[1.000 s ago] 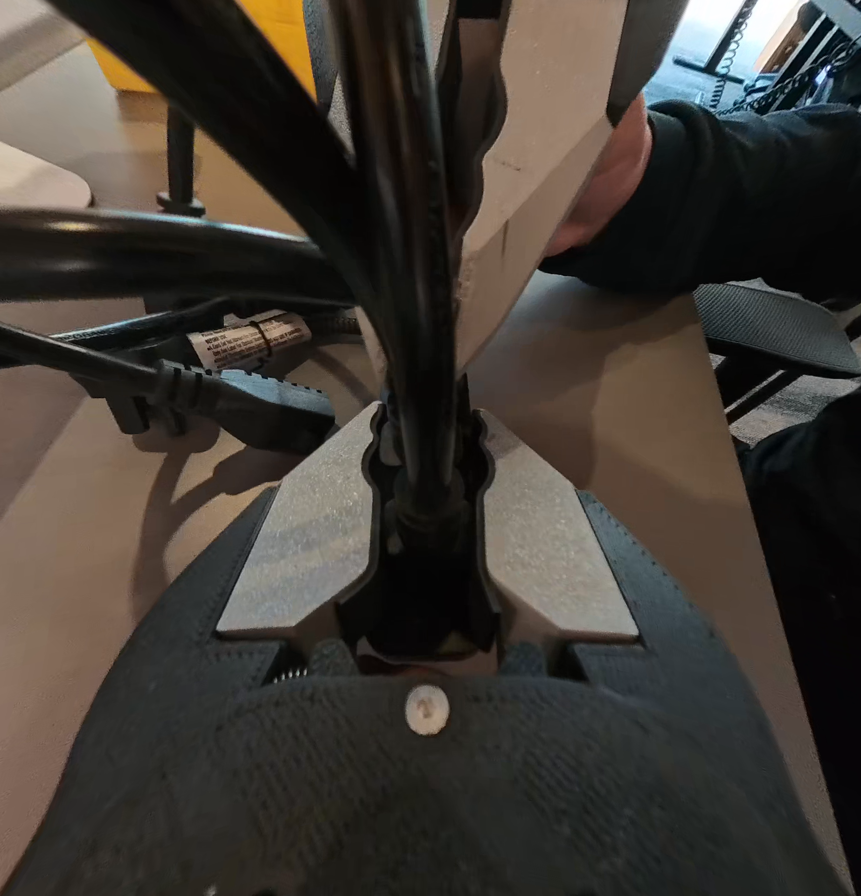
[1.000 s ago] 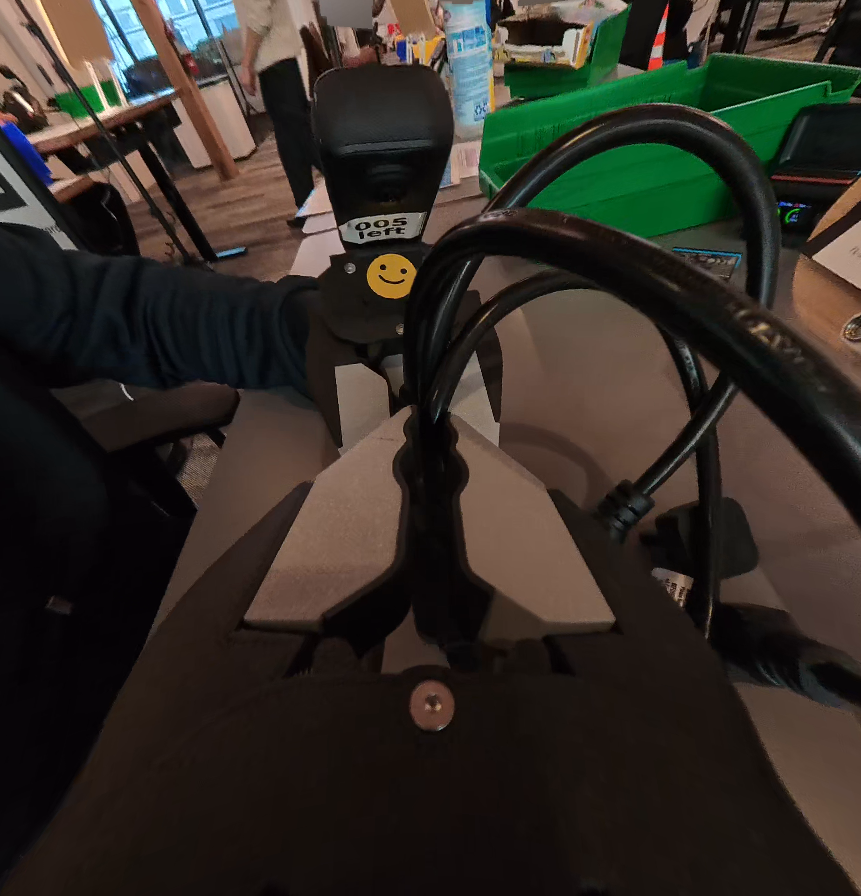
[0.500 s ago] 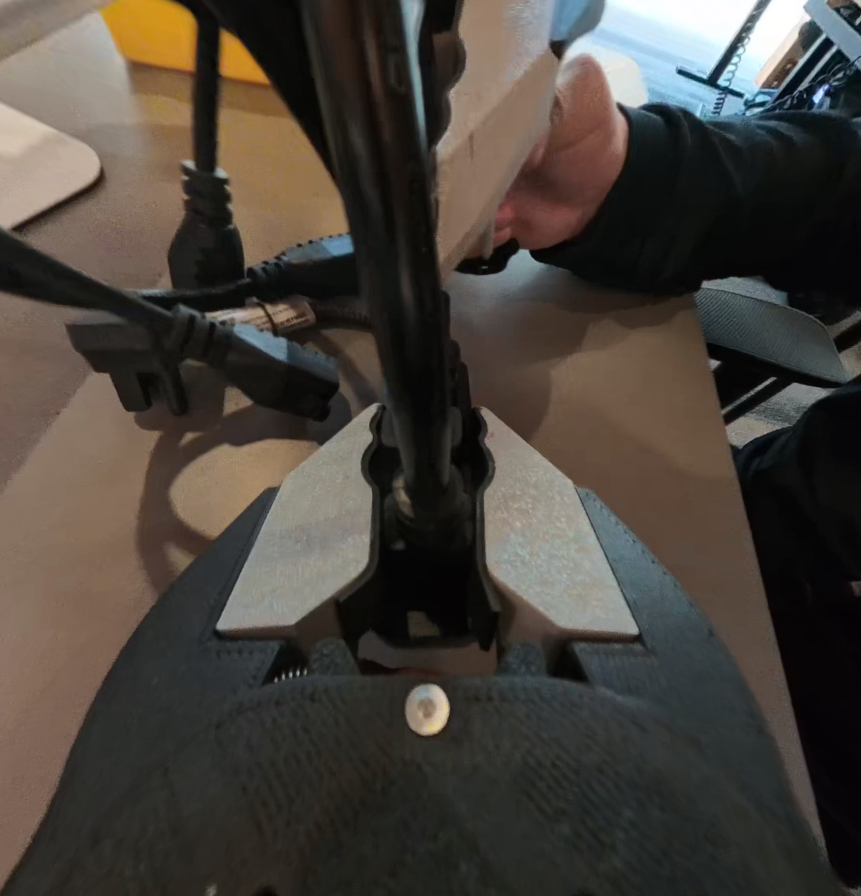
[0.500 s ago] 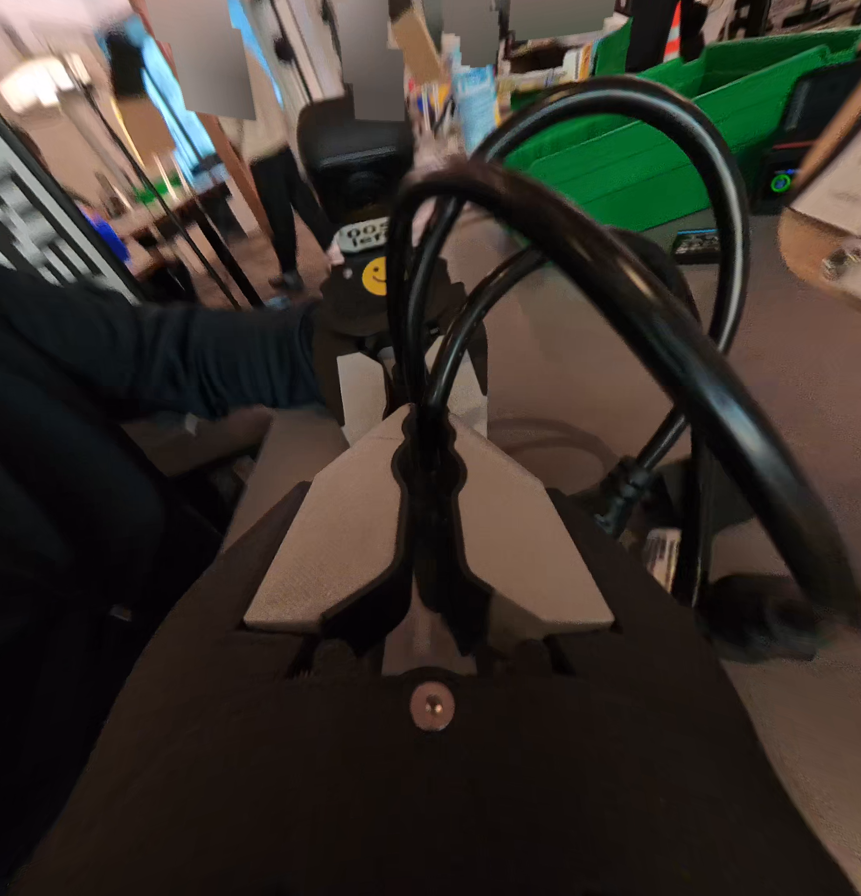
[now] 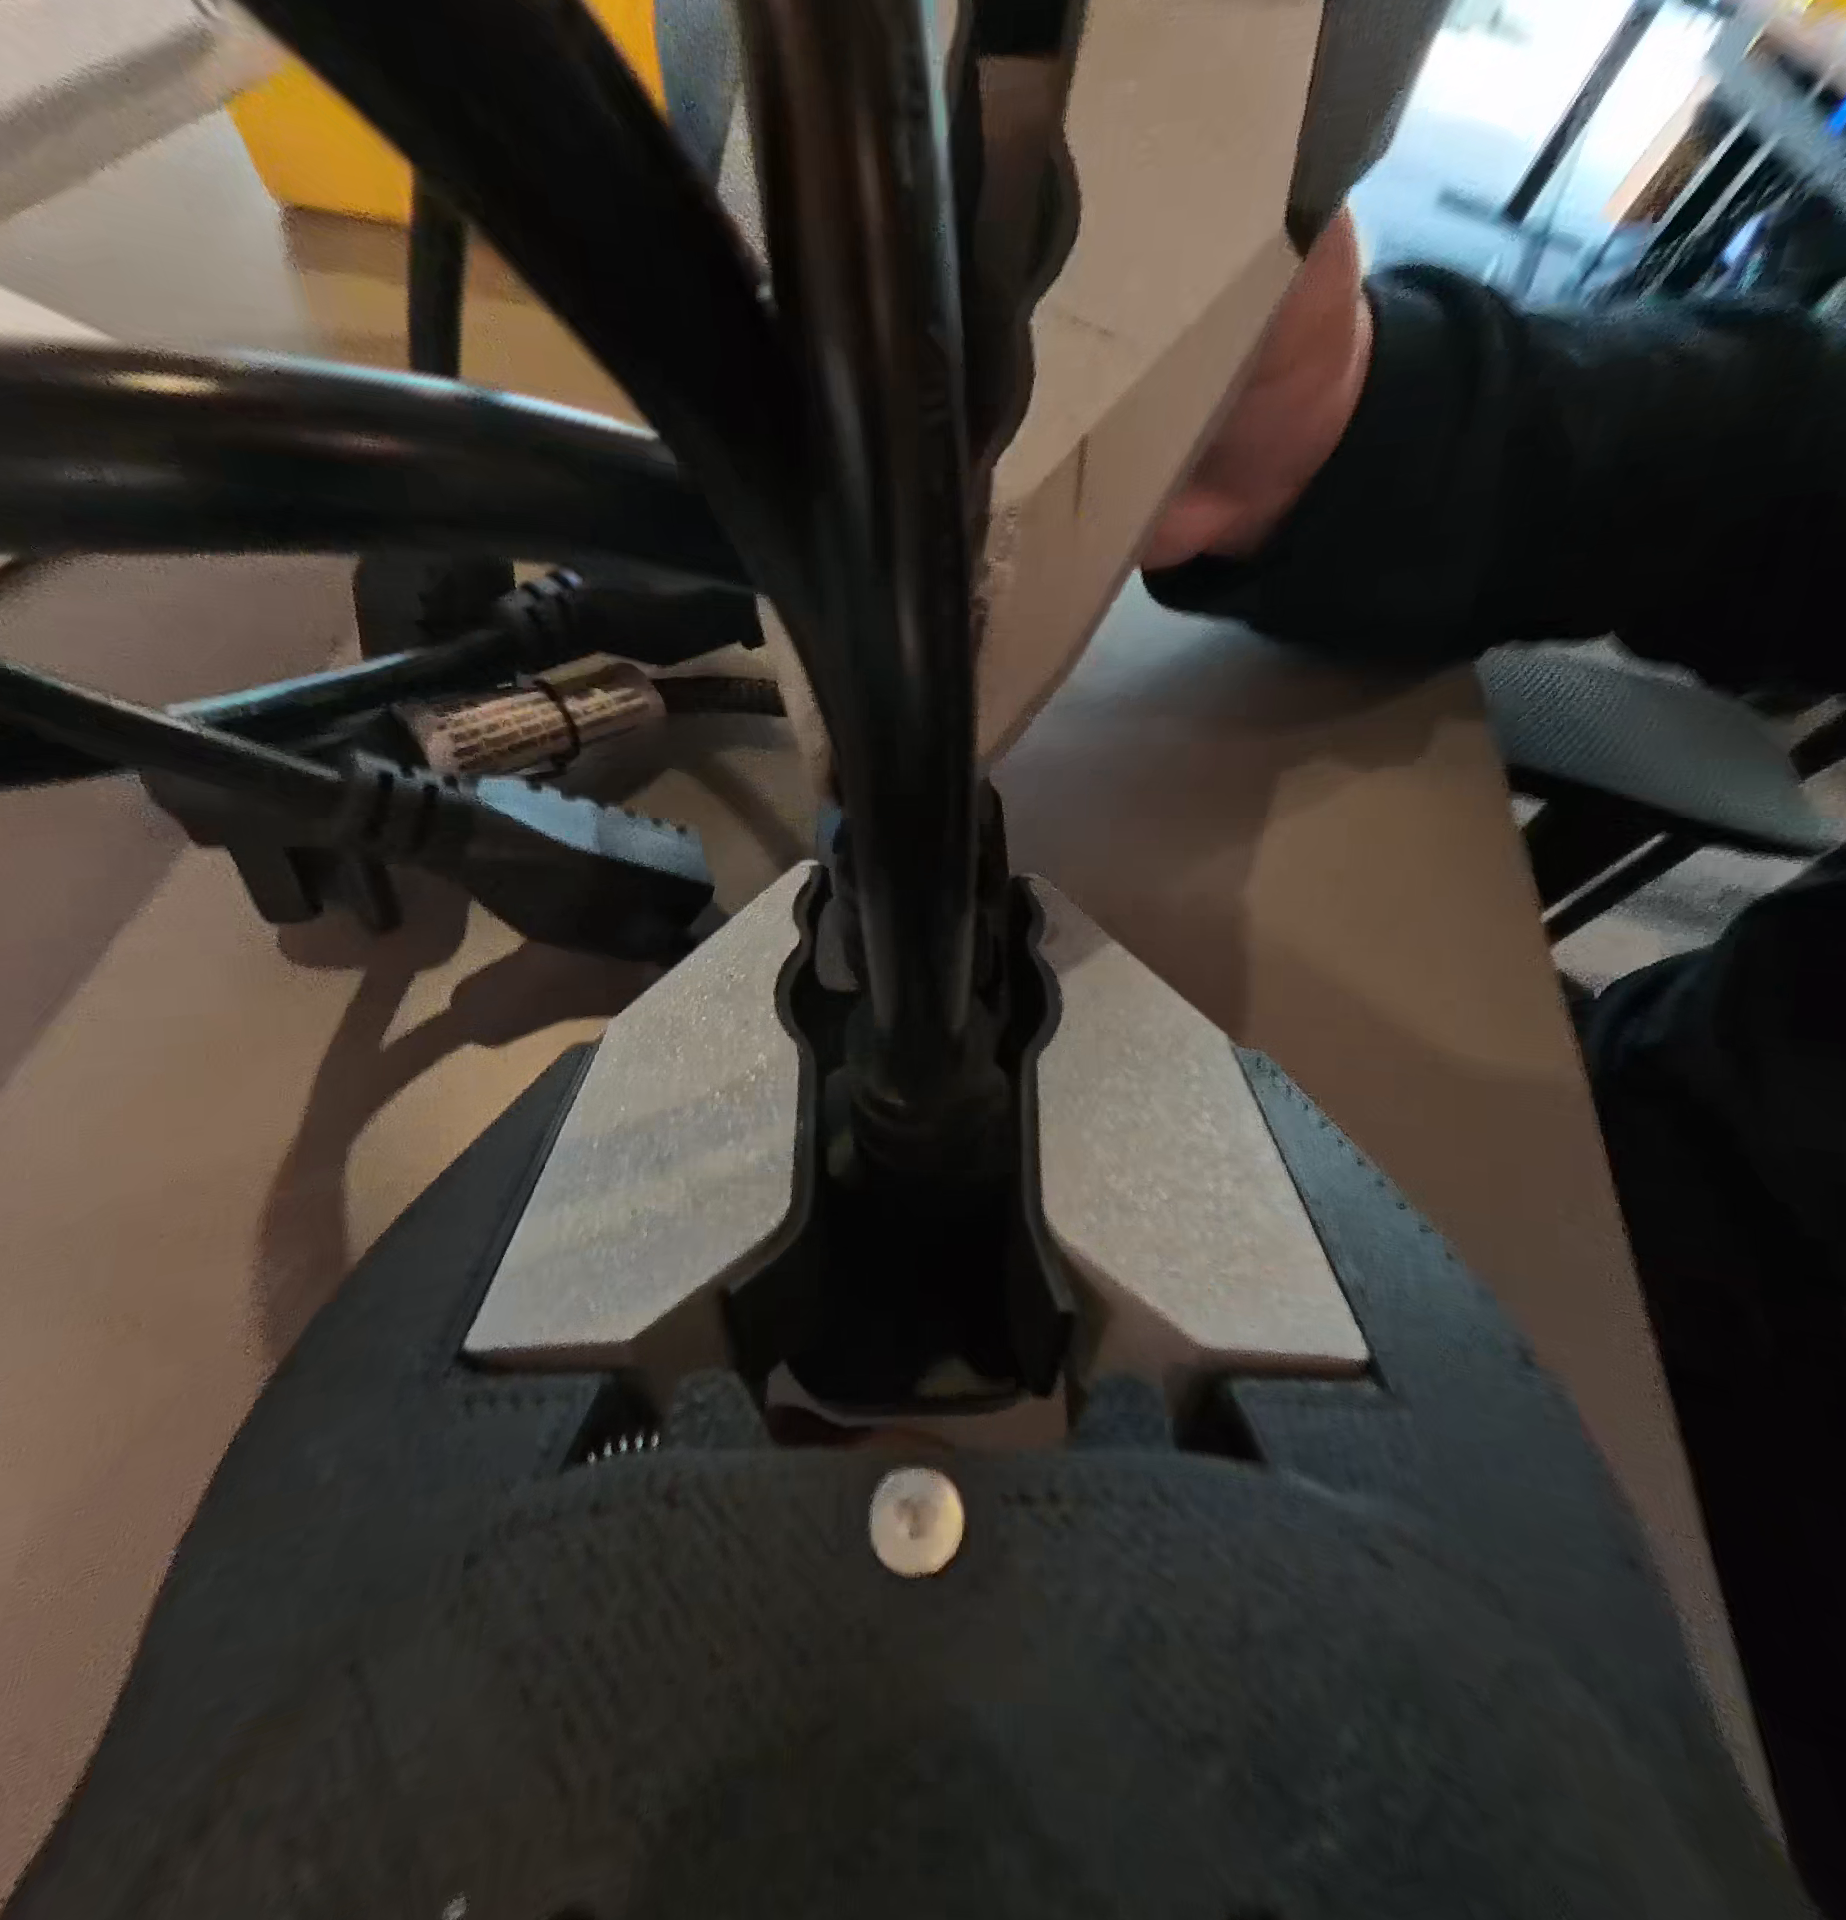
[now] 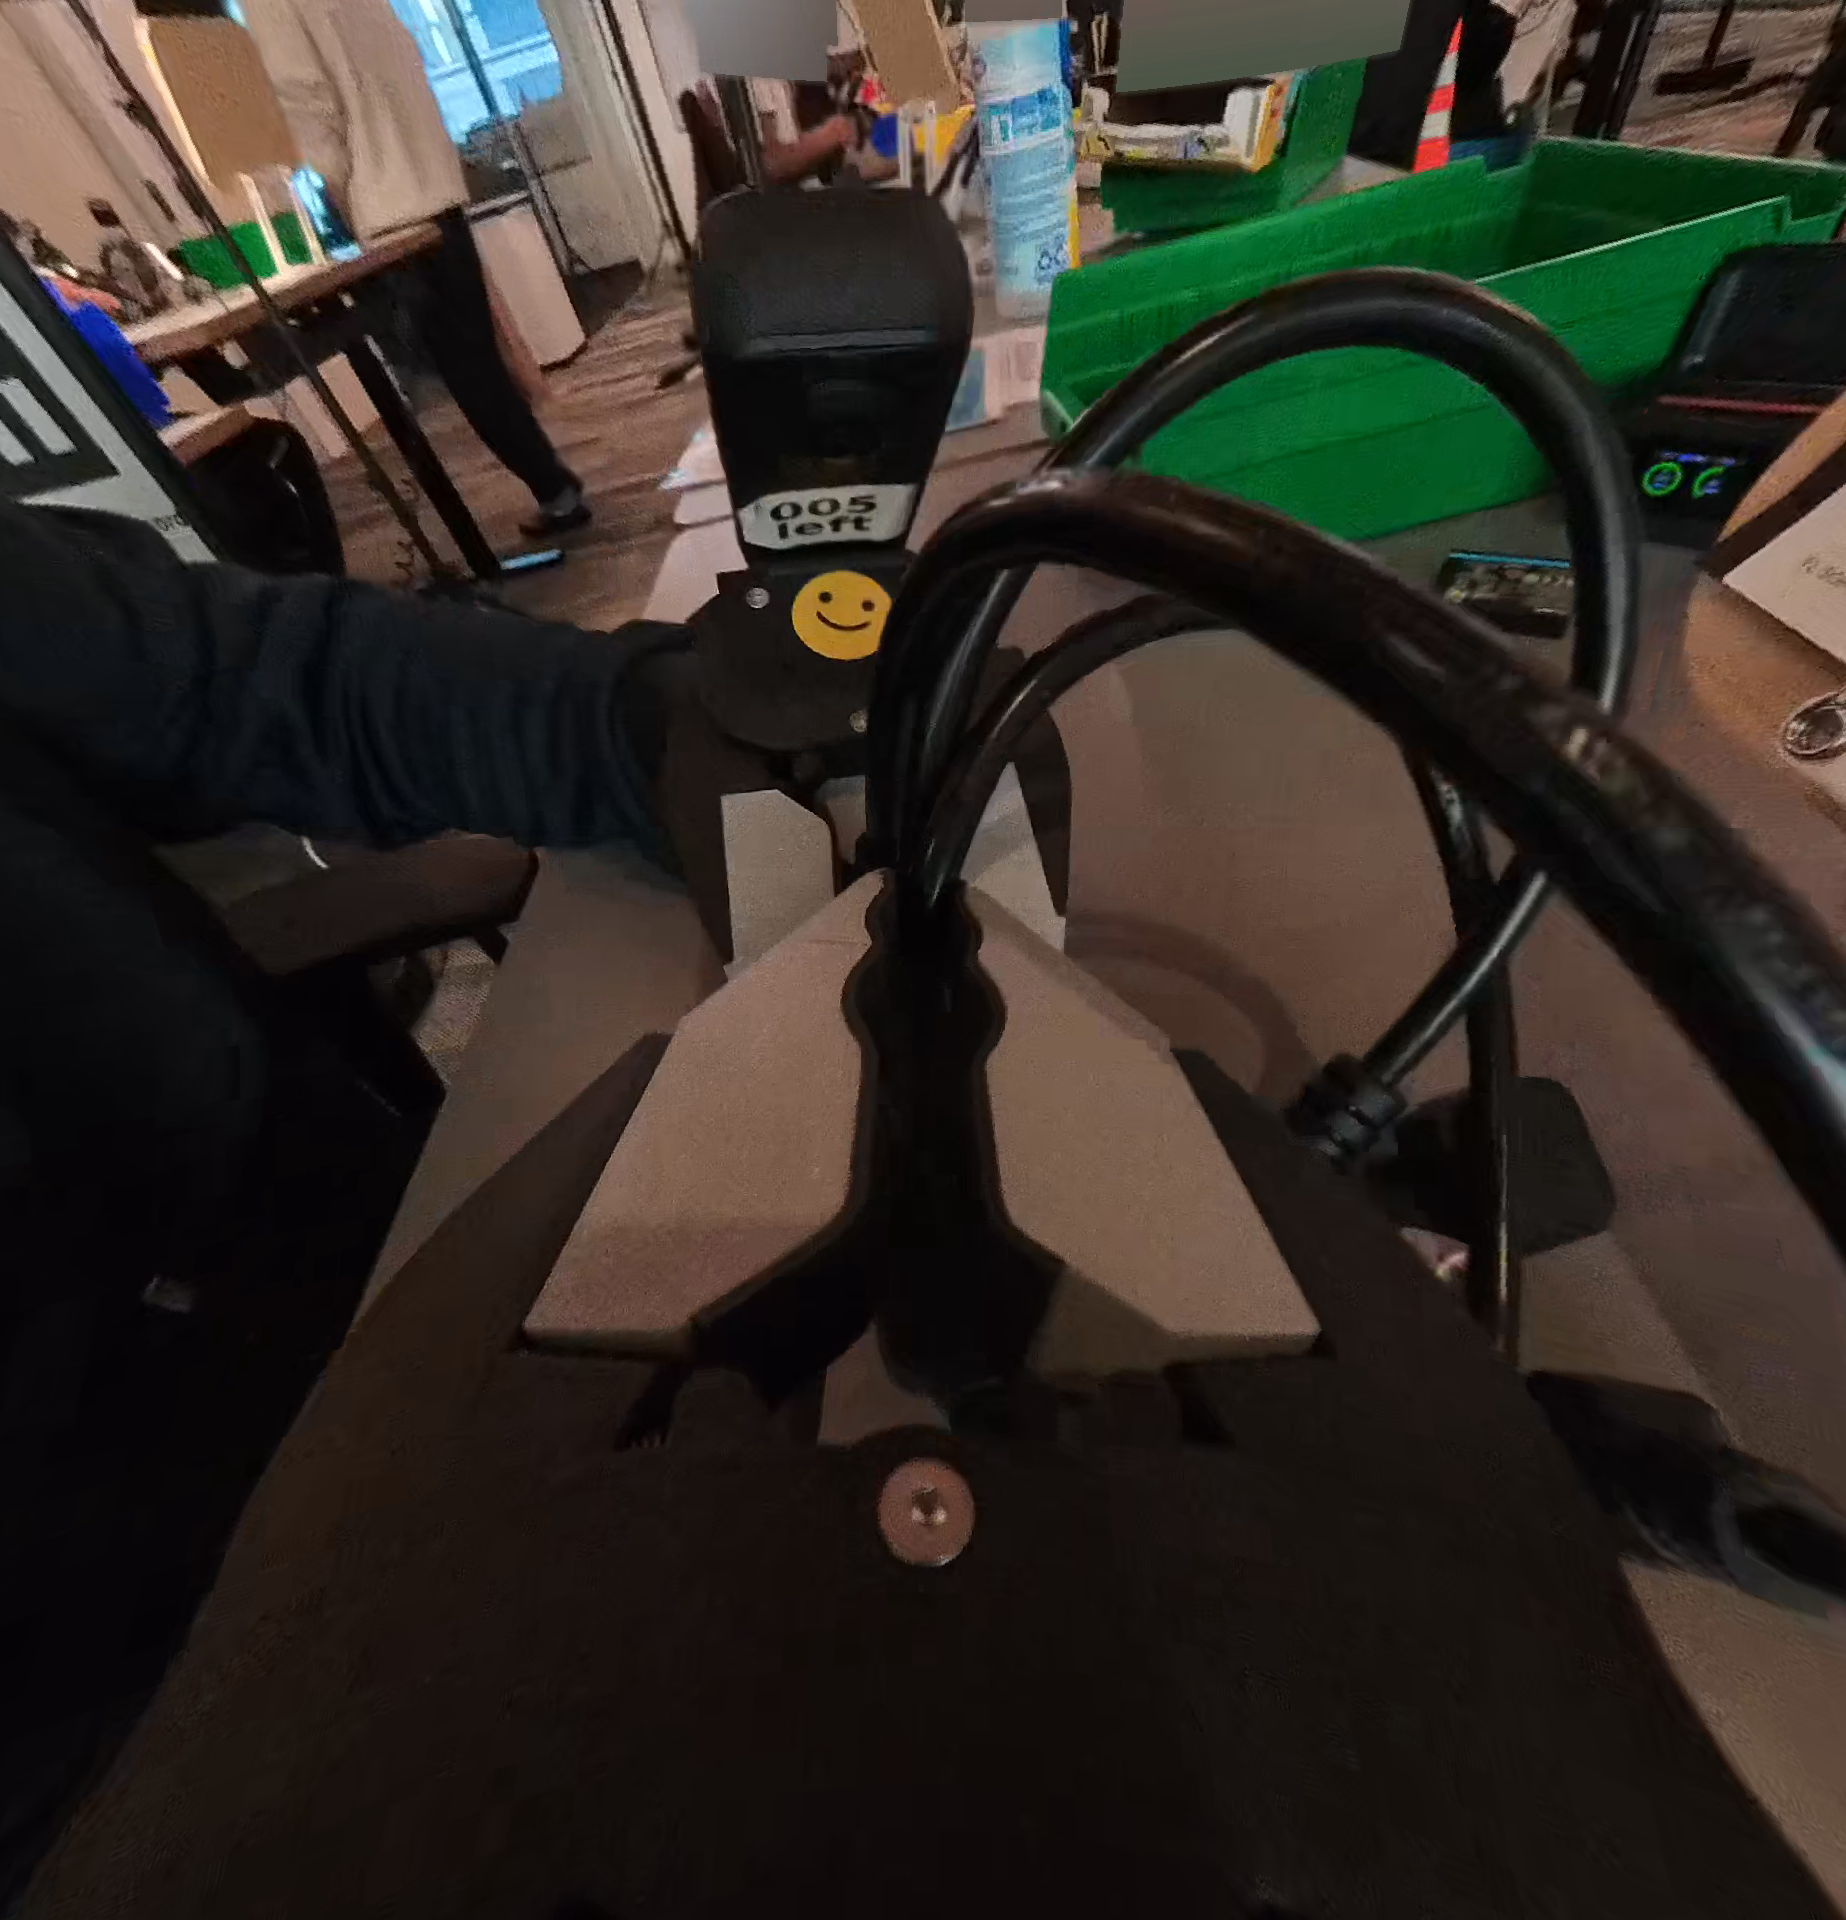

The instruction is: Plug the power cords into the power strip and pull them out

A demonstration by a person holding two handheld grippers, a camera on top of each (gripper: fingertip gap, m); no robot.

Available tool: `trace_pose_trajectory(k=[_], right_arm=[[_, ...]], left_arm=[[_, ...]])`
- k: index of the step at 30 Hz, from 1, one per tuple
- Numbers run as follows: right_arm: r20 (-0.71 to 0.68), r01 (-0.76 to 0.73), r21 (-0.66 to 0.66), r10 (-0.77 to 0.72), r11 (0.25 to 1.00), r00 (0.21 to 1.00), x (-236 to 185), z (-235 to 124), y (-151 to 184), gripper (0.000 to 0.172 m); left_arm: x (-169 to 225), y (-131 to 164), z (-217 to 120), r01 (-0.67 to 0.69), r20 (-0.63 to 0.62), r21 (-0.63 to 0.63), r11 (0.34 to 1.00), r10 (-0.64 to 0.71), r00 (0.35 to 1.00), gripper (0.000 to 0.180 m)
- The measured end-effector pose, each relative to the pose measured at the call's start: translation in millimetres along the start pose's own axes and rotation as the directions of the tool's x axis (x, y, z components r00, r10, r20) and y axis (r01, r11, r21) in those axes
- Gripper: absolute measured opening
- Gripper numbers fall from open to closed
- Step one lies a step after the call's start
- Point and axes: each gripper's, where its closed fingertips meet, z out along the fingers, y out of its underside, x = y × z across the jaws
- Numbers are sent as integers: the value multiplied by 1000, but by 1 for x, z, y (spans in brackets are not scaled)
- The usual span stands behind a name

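Observation:
My left gripper (image 5: 919,899) is shut on the black plug end (image 5: 903,1247) of a power cord, and its cord (image 5: 877,520) rises straight out of the jaws. My right gripper (image 6: 924,909) is shut on a thin black cord (image 6: 929,1091) that loops up and to the right (image 6: 1418,644). The two grippers face each other closely over the brown table (image 5: 1262,935). The right gripper's grey fingers (image 5: 1127,312) show at the top of the left wrist view. The left gripper (image 6: 825,416) shows in the right wrist view.
More black plugs (image 5: 576,862) and a labelled cord bundle (image 5: 534,717) lie on the table to the left. Another plug (image 6: 1501,1174) lies to the right. Green bins (image 6: 1418,364) stand behind. A person's dark sleeves (image 6: 275,707) and a chair (image 5: 1646,748) are at the table's edge. The gap from one gripper's tips to the other's is roughly 8 centimeters.
Both grippers swayed with the cords half a second ago and are back near where they were. Both grasps stay the same.

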Motion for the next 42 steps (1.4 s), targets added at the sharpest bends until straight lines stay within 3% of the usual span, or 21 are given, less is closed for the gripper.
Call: trace_pose_trajectory(k=[4,8,11,15,21,25,27,30,32,34,37,39,42], right_arm=[[0,-35,3,35,999,999,4,-11,8,5],[68,-170,67,166,983,984,12,-22,12,5],[78,-146,48,142,988,987,9,-20,12,6],[40,6,-14,-6,1000,999,-5,-2,2,5],[56,-28,-8,29,1000,998,1,-20,12,5],[64,-7,-25,8,1000,998,-7,-2,7,6],[70,52,-64,-47,997,996,-12,-4,13,6],[45,15,-41,-13,999,999,-1,-20,10,6],[63,-1,-56,5,998,998,-6,-8,10,5],[62,60,-74,-56,995,997,-13,-7,15,6],[46,28,-45,-26,999,999,-3,-20,10,6],[73,-6,-41,9,999,997,-7,-6,8,6],[44,67,-87,-64,994,997,-10,-11,14,7]], left_arm=[[-2,5,1,-8,17,-34,999,9,1000,35],[-6,8,-3,18,12,-35,999,-17,1000,35],[-5,9,-4,1,7,-41,999,-1,1000,35],[4,-3,2,-2,-12,6,1000,2,1000,35],[1,8,-6,-38,-3,-64,997,38,999,35],[4,3,3,-42,8,-26,999,42,999,35],[5,12,0,-101,18,-74,992,102,995,36],[1,2,-5,-42,6,-47,998,42,999,34],[3,4,9,-64,26,-54,996,66,997,35],[7,11,1,-114,15,-81,990,116,993,35],[1,0,-7,-51,7,-47,998,51,999,34],[2,4,7,-86,29,-64,994,88,996,35],[6,11,-4,-91,17,-89,992,93,995,35]])
